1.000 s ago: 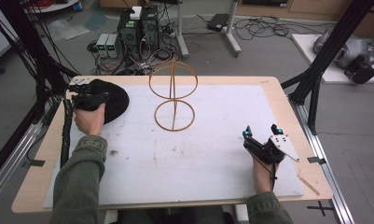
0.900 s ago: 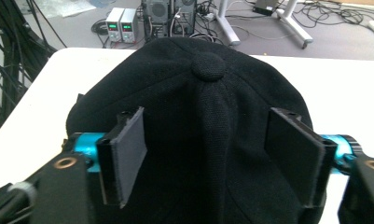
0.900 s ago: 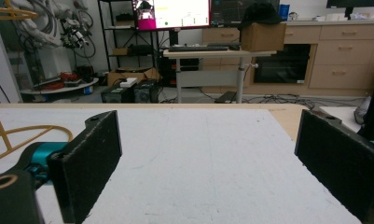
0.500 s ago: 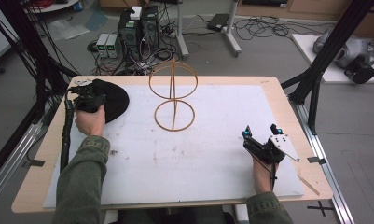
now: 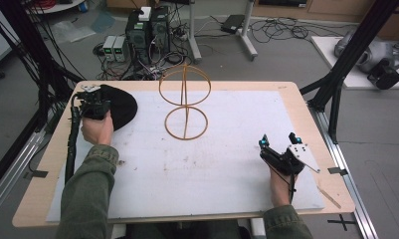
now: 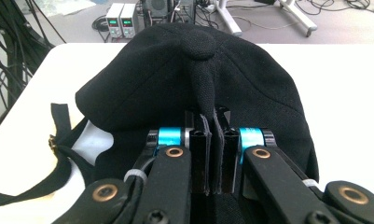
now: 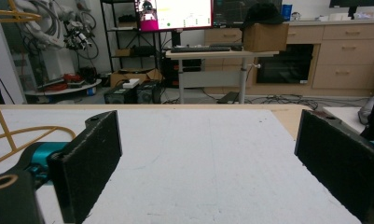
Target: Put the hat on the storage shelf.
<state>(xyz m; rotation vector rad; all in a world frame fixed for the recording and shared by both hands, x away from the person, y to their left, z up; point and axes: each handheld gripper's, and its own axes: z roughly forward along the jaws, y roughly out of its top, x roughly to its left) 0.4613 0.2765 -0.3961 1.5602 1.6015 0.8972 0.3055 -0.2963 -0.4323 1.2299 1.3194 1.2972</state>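
left gripper [image 6: 211, 154] jaws just closed, pinching the black cap [image 6: 175, 74].

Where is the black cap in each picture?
High view: the black cap lies at the table's far left corner, by the left tongs.
Left gripper view: it sits in the middle, a fold of its cloth pinched between the tongs.
Right gripper view: the table's cap is not in it.
Shared landmark: the yellow wire stand, at the left edge there.
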